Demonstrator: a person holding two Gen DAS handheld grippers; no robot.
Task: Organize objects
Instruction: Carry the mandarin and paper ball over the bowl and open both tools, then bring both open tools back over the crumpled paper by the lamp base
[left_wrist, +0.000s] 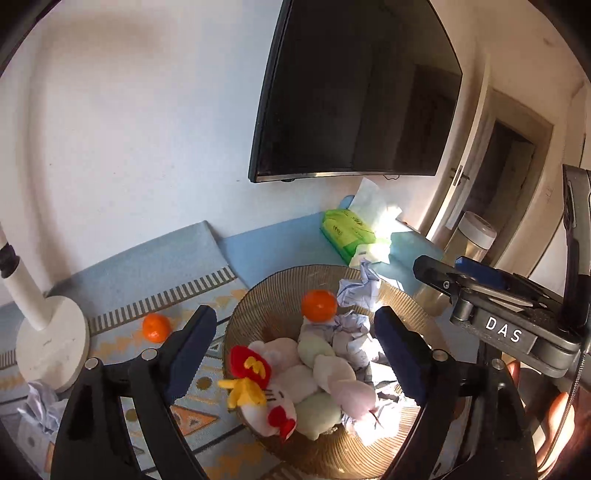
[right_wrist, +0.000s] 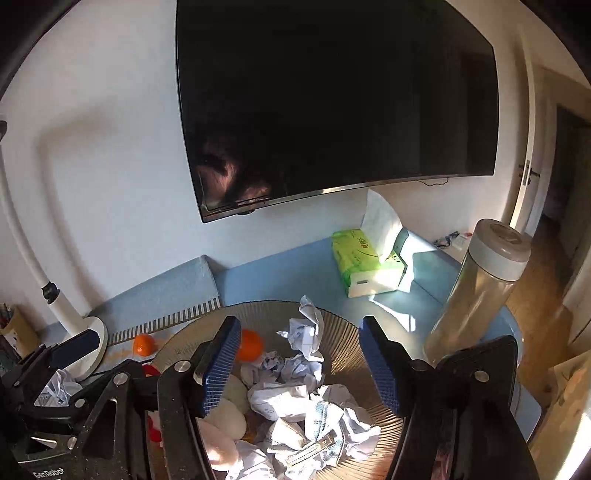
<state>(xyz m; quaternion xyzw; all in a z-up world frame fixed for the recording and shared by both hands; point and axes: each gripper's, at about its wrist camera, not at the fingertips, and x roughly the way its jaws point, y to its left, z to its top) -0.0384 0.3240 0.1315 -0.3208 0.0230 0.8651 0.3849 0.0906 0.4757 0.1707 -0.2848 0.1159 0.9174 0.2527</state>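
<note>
Up on the wall you've got the big dark television (right_wrist: 332, 107) looming over everything, and below it the blue surface (right_wrist: 288, 273) with a patterned mat (left_wrist: 155, 295) on its left side. Front and centre sits the wide ribbed bowl (left_wrist: 280, 284), and it's packed: soft toys (left_wrist: 295, 373) heaped on its left side, crumpled paper (right_wrist: 295, 398) filling the middle and right, and one orange (left_wrist: 318, 304) perched on top near the back. Your left gripper (left_wrist: 295, 354) hangs right over those toys, jaws spread wide and holding nothing. Your right gripper (right_wrist: 299, 369) is over the paper, jaws spread as well, nothing between them. Off to the right stands a tall clear bottle (right_wrist: 476, 288) with a pale lid, just beside the bowl. Behind the bowl, a green tissue pack (right_wrist: 358, 258) with a sheet poking up. Left, a white lamp base (left_wrist: 51, 347), and a second orange (left_wrist: 156, 327) loose on the mat, near the bowl's rim.
</note>
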